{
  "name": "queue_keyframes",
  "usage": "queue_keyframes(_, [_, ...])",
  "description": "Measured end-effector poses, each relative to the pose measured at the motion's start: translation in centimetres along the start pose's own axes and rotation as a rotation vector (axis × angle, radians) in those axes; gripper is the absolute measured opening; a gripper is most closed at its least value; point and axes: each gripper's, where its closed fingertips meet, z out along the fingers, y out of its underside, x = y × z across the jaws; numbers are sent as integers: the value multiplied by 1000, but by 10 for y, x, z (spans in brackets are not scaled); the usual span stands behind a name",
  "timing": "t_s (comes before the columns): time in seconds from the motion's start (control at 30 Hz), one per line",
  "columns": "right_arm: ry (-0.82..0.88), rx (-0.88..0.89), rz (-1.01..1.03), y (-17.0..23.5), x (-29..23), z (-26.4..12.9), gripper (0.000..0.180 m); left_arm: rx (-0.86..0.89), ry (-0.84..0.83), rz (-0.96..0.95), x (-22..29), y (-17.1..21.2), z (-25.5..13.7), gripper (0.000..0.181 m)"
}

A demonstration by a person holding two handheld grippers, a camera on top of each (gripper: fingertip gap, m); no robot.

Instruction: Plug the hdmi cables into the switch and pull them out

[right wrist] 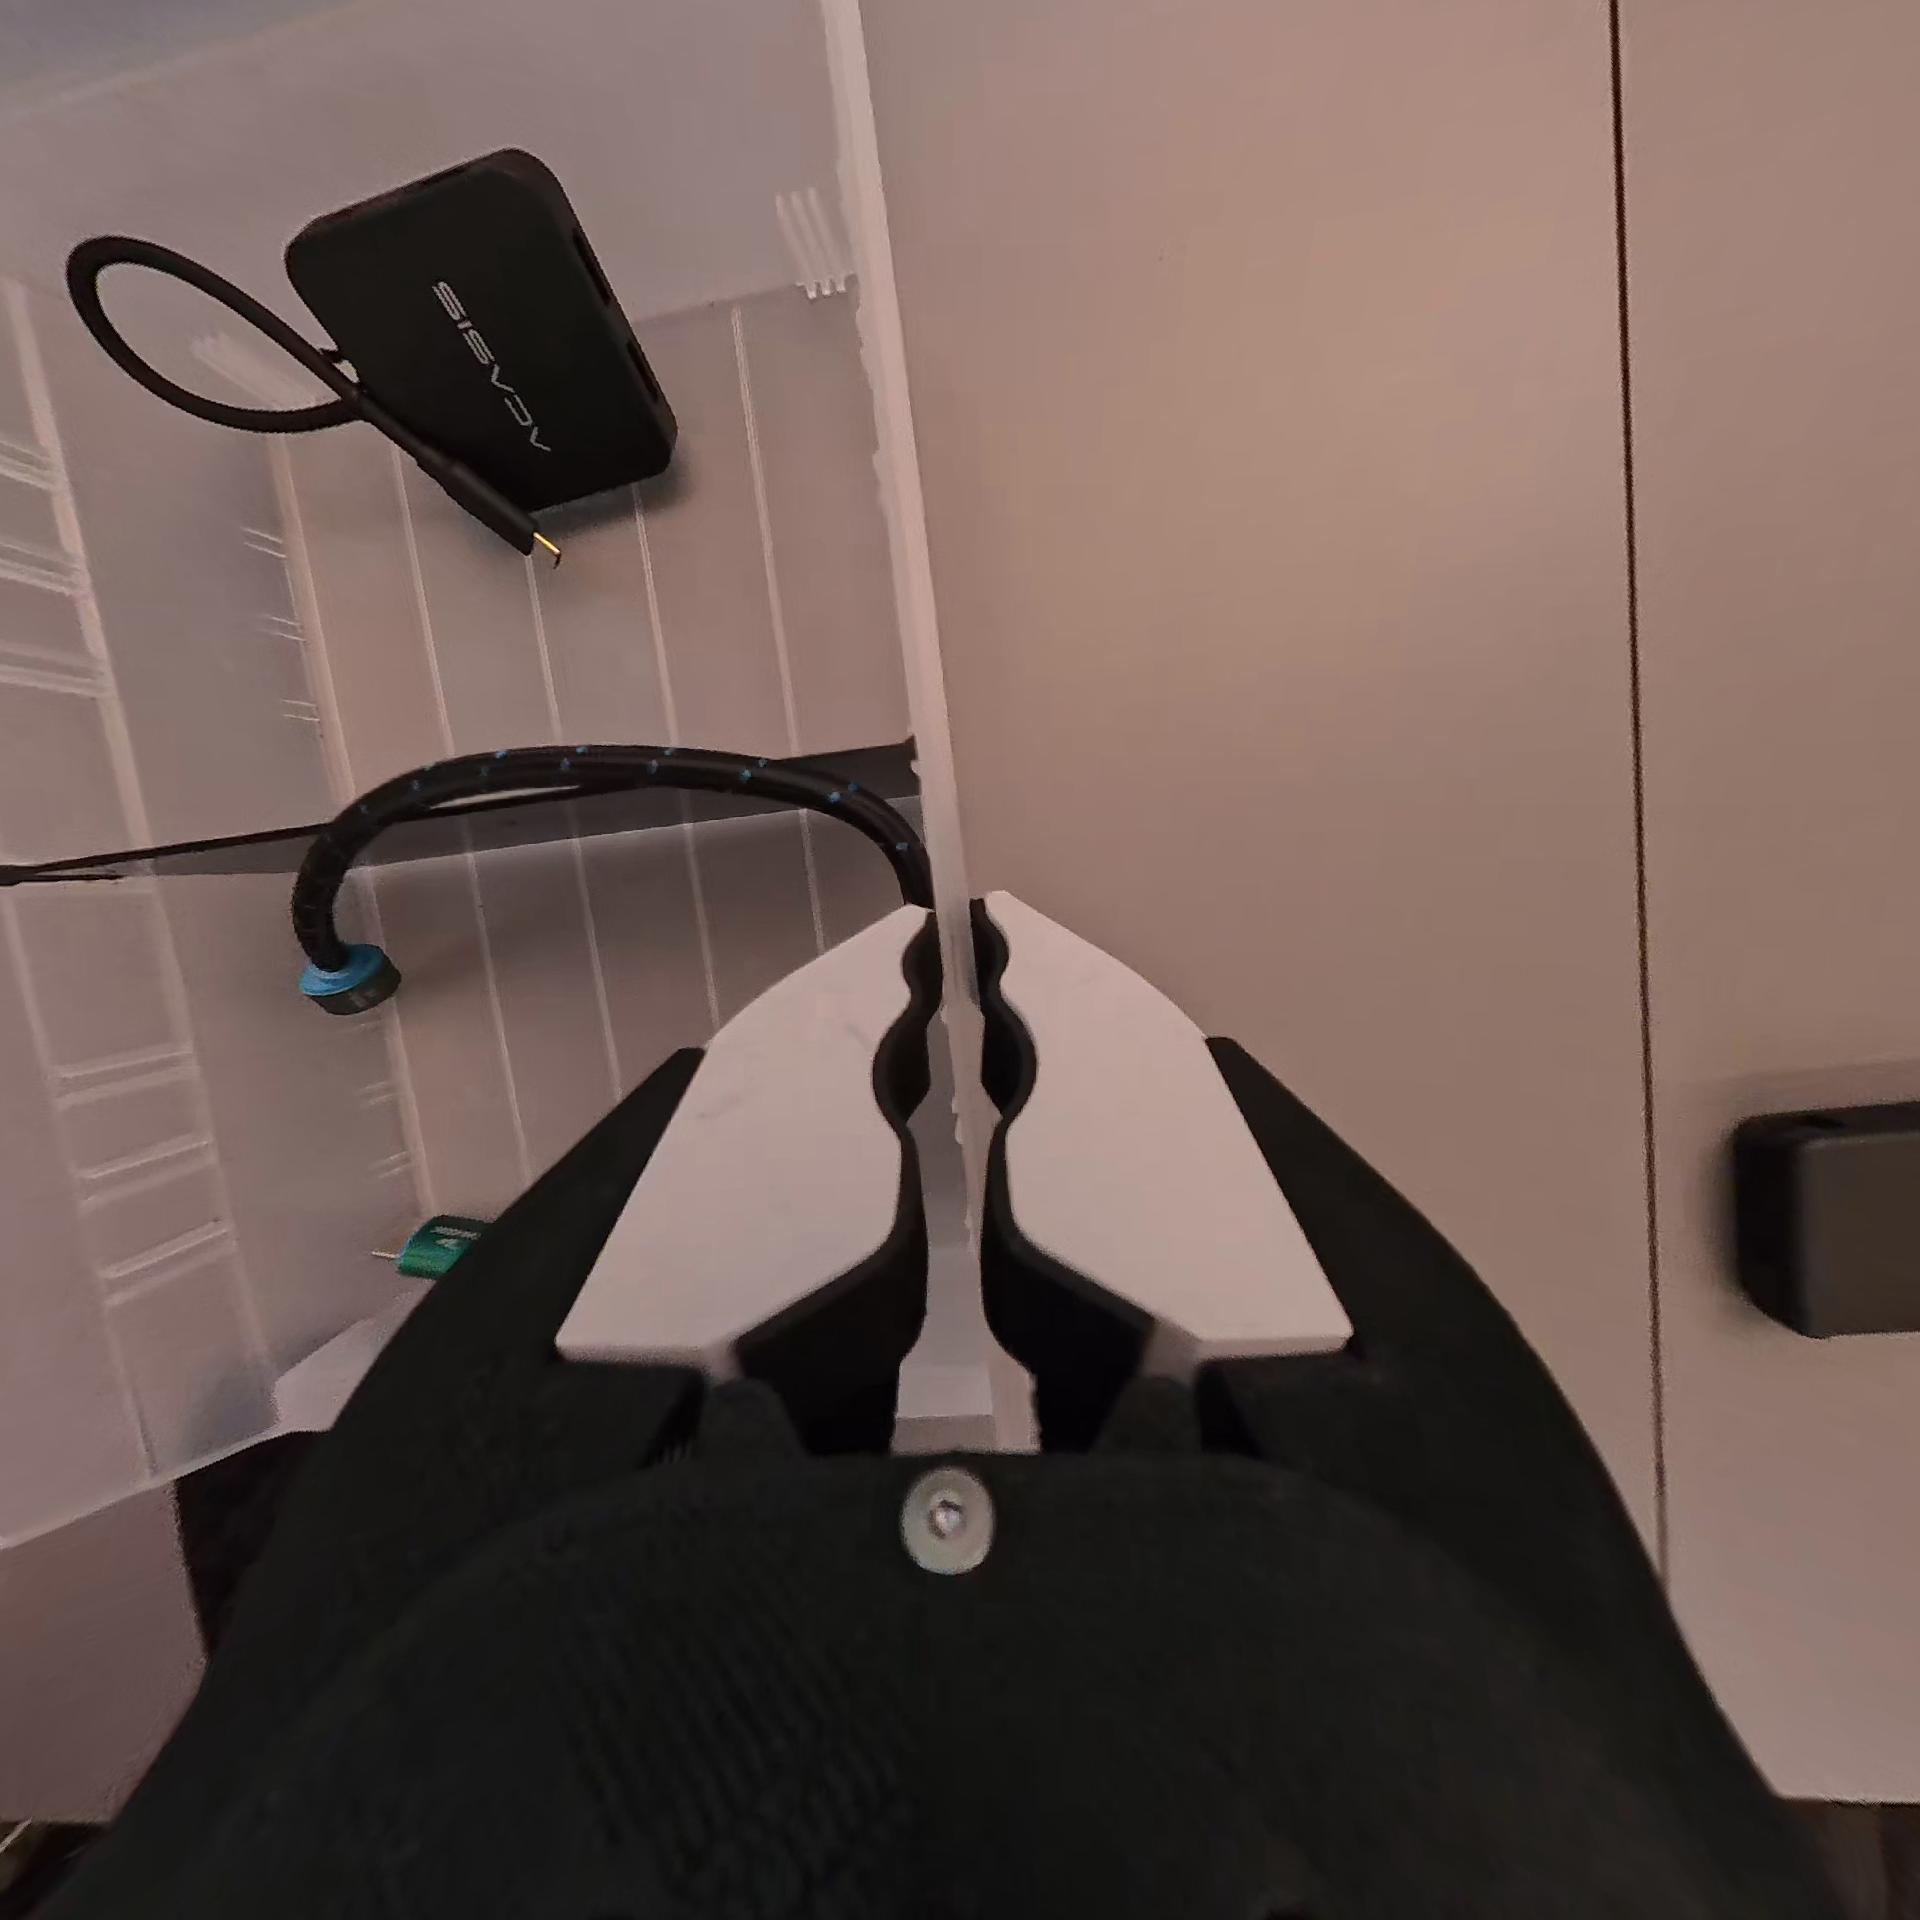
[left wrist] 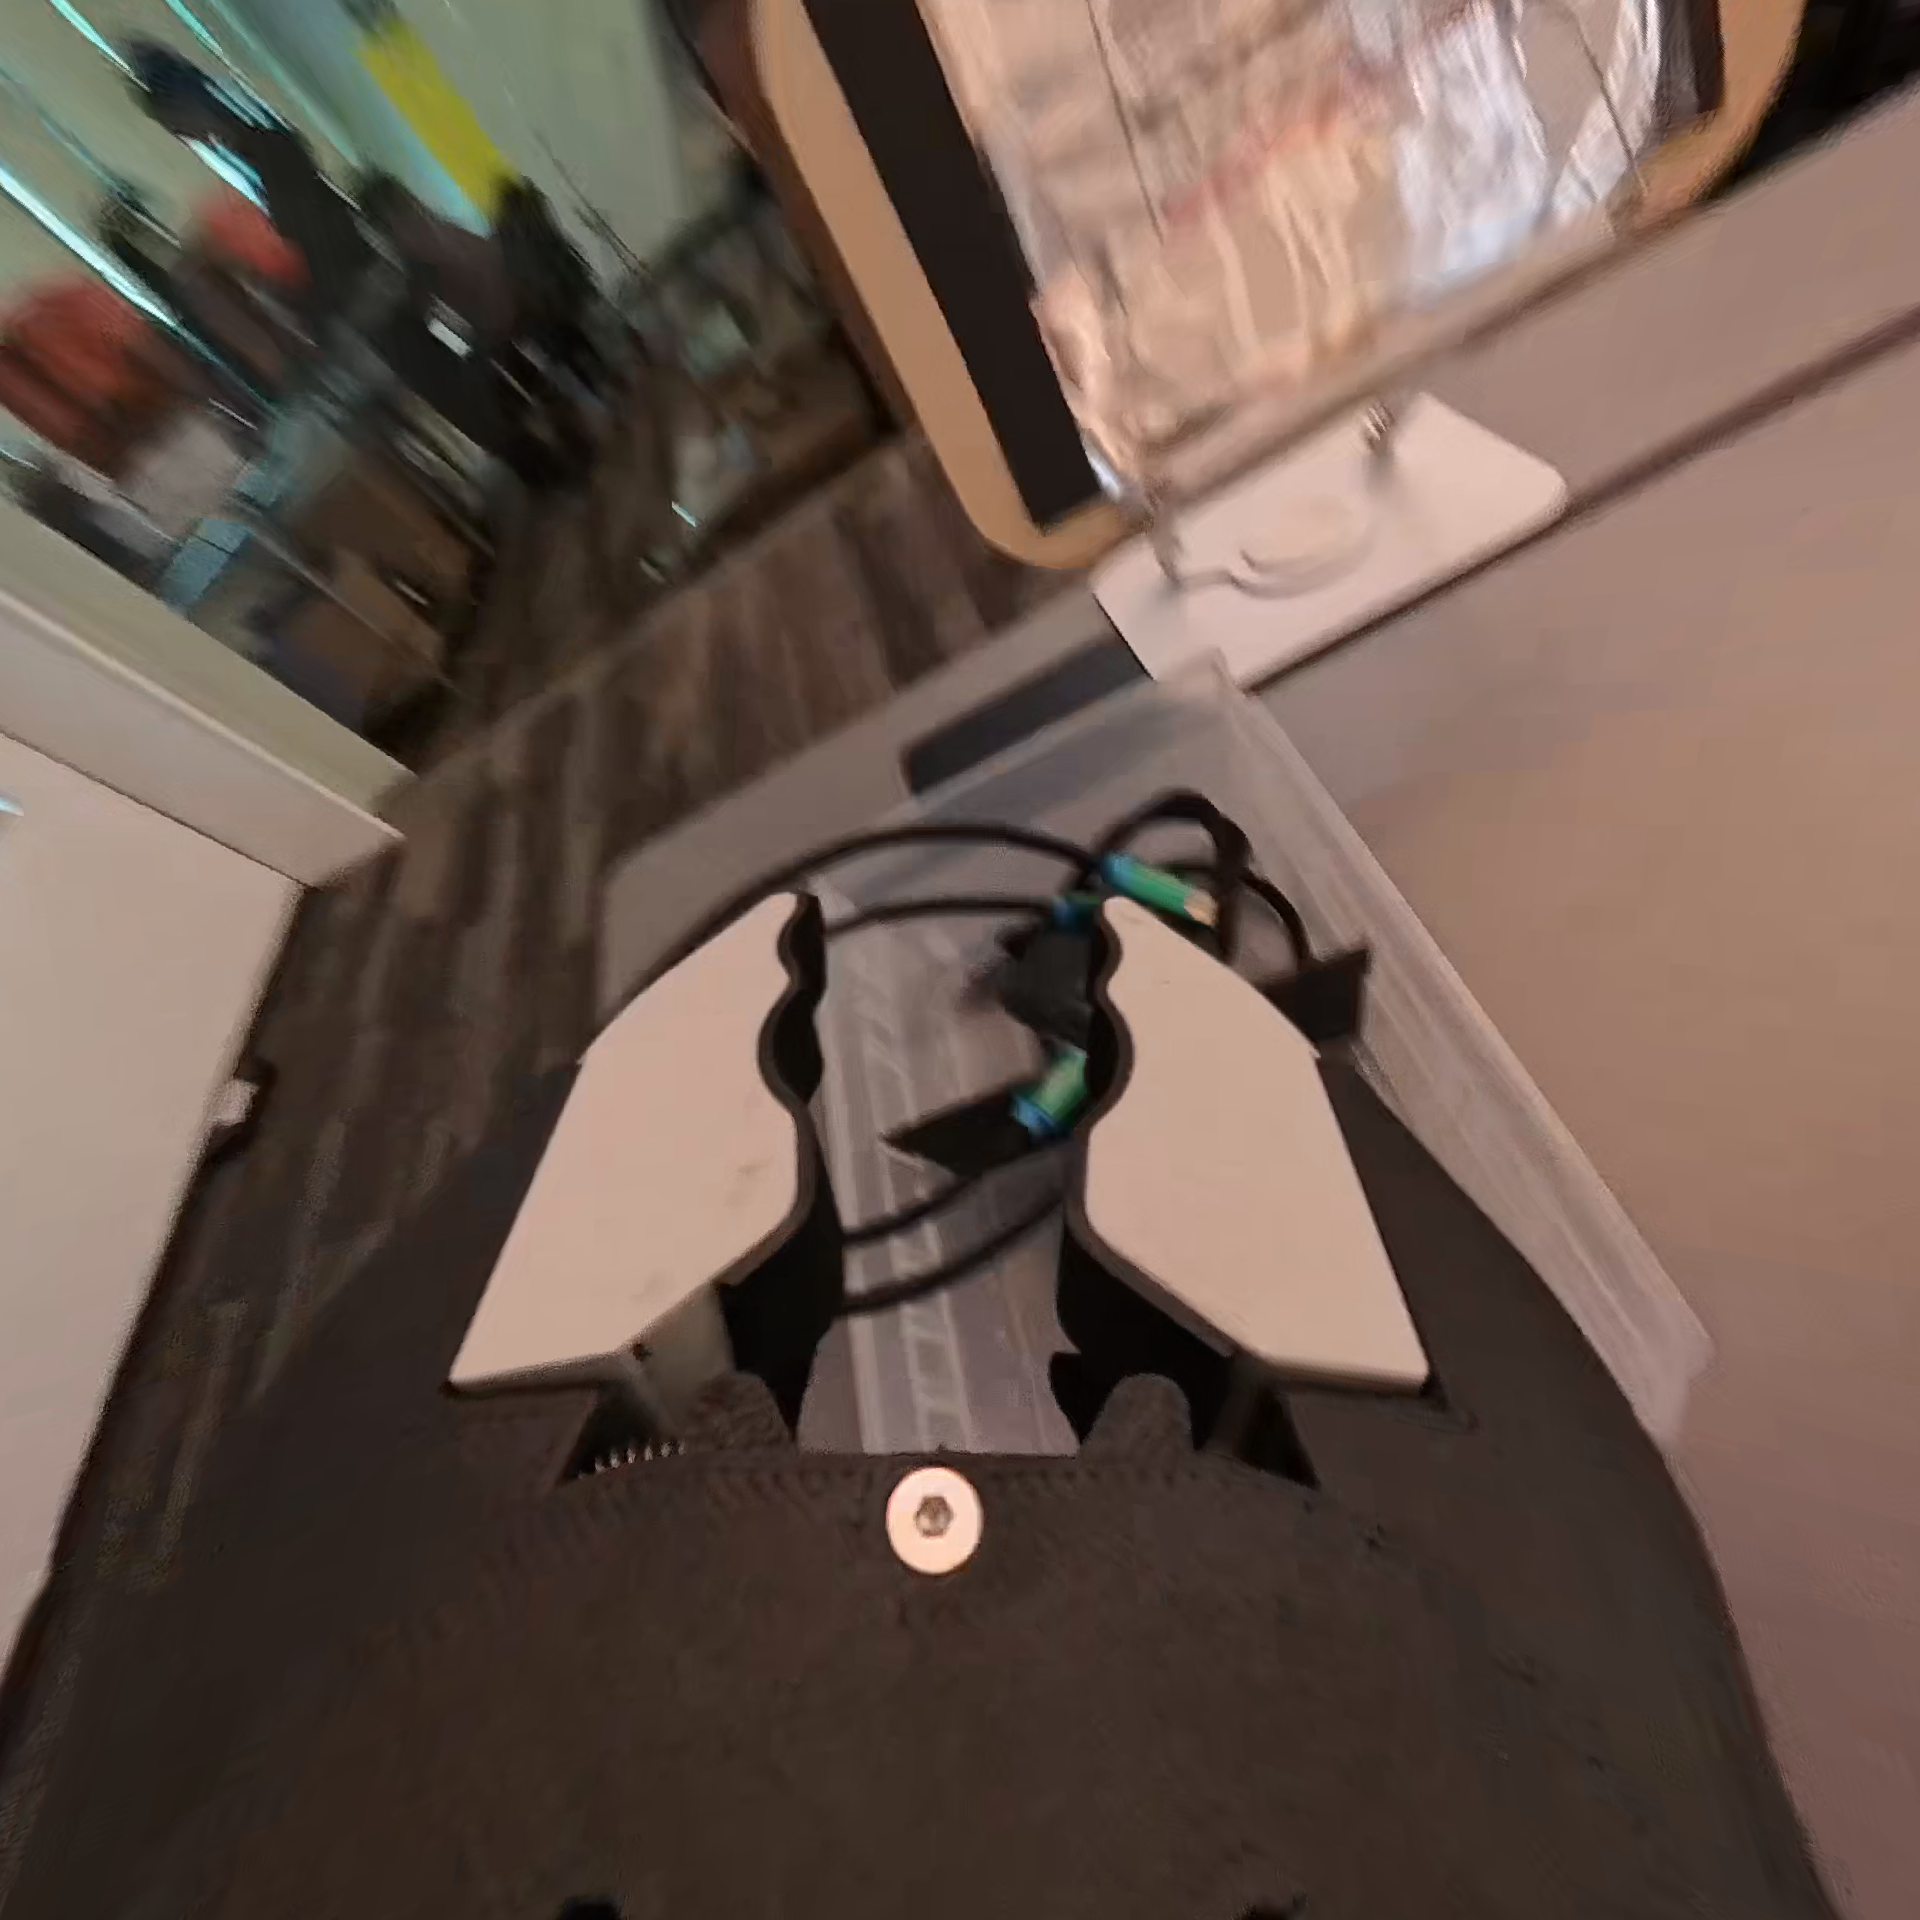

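HDMI cables (right wrist: pixel 644 769), black braided with blue-and-green plug ends, lie inside a translucent plastic bin (right wrist: pixel 623 582) on the pale counter (right wrist: pixel 1299 520). Switch (right wrist: pixel 483 332), a small black box with a short looped lead ending in a gold-tipped plug, rests on the bin floor beyond the cables, unconnected to them. Right gripper (right wrist: pixel 961 920) is closed on the bin's upright side wall, which passes between its fingers; the cables and switch lie to its left, apart from it. Left gripper (left wrist: pixel 956 914), seen in a motion-blurred view, hangs above the bin with its jaws apart and nothing between them; the coiled cables and a green plug (left wrist: pixel 1164 899) lie below and just beyond its fingertips.
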Motion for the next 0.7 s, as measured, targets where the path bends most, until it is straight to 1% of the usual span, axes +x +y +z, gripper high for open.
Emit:
queue_keyframes(0.07, [41, -2, -36, -1, 2, 0, 7, -135, 82, 12, 13, 24, 9, 56])
queue_keyframes(0.1, [54, -4, -53, -2, 1, -1, 11, -183, 91, 36, 16, 32, 13, 60])
queue_keyframes(0.17, [78, 13, -76, -6, 0, -6, 15, -206, 121, 80, 22, 37, 21, 64])
queue_keyframes(0.23, [122, 78, -104, -18, 0, -17, 26, -214, 214, 99, 40, 38, 27, 67])
queue_keyframes(0.27, [145, 109, -110, -23, 0, -24, 28, -234, 241, 127, 48, 40, 31, 69])
queue_keyframes(0.37, [157, 219, -137, -39, -11, -47, 32, -322, 300, 269, 71, 51, 50, 77])
queue_keyframes(0.47, [167, 306, -173, -49, -22, -67, 32, -352, 296, 373, 83, 57, 78, 74])
queue_keyframes(0.57, [157, 364, -210, -55, -34, -82, 32, -496, 272, 406, 81, 80, 87, 79])
queue_keyframes(0.7, [142, 397, -222, -57, -40, -89, 32, -574, 261, 424, 84, 94, 100, 85])
